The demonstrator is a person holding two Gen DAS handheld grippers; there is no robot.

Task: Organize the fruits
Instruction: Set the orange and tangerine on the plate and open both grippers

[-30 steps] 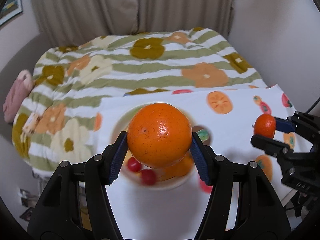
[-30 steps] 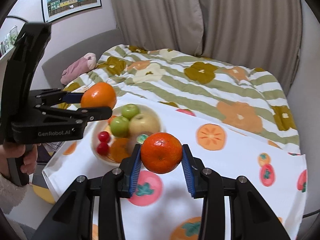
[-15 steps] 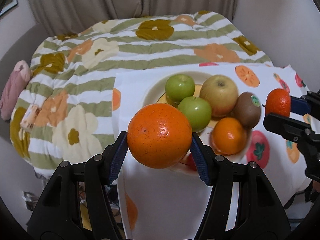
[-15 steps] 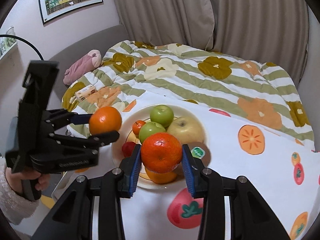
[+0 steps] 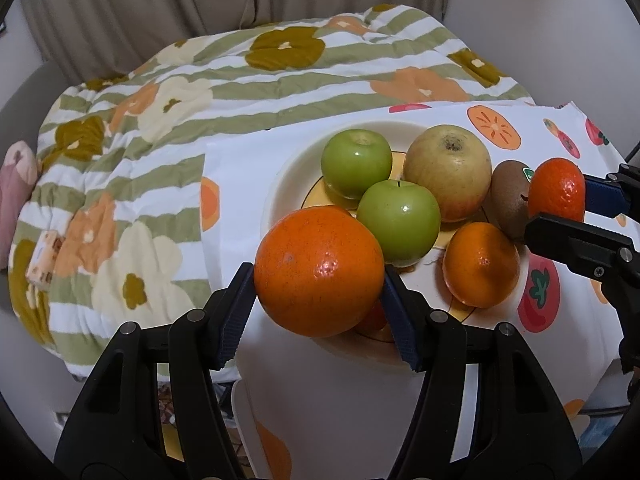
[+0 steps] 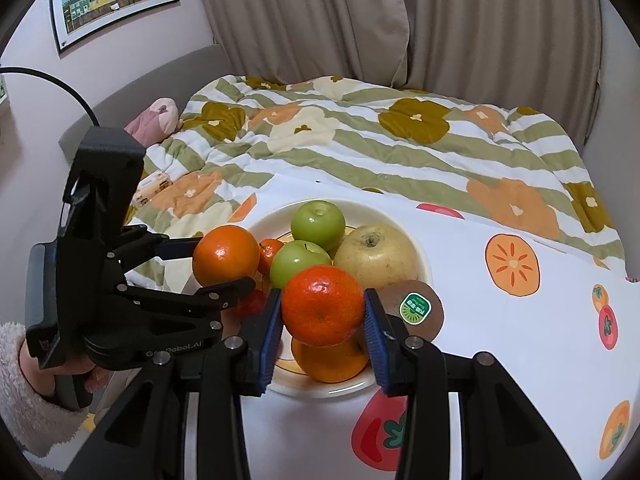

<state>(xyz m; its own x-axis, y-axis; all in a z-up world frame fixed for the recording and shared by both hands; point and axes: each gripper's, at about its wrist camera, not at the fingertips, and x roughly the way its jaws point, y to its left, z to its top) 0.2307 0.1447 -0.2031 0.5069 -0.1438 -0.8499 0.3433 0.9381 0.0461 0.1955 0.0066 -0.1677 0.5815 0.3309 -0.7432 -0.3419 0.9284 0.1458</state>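
My left gripper (image 5: pixel 318 300) is shut on a large orange (image 5: pixel 318 270) and holds it above the near left rim of a white plate (image 5: pixel 280 176). My right gripper (image 6: pixel 322 326) is shut on a tangerine (image 6: pixel 322 304) above the plate's near side (image 6: pixel 420 248). The plate holds two green apples (image 5: pixel 356 162) (image 5: pixel 398 220), a yellow apple (image 5: pixel 448 172), a kiwi with a sticker (image 6: pixel 416 308), another orange (image 5: pixel 480 264) and small red fruits (image 6: pixel 270 252). The left gripper and its orange (image 6: pixel 226 256) also show in the right wrist view.
The plate stands on a white cloth printed with fruit (image 6: pixel 512 264). Behind it lies a striped flowered quilt (image 6: pixel 360 140) with a pink cushion (image 6: pixel 154 118) and a small packet (image 6: pixel 152 188). Curtains (image 6: pixel 440 20) hang at the back.
Both grippers have moved forward and down toward the plate with their fruit still held. The plate and its fruit now look larger and nearer in both views.
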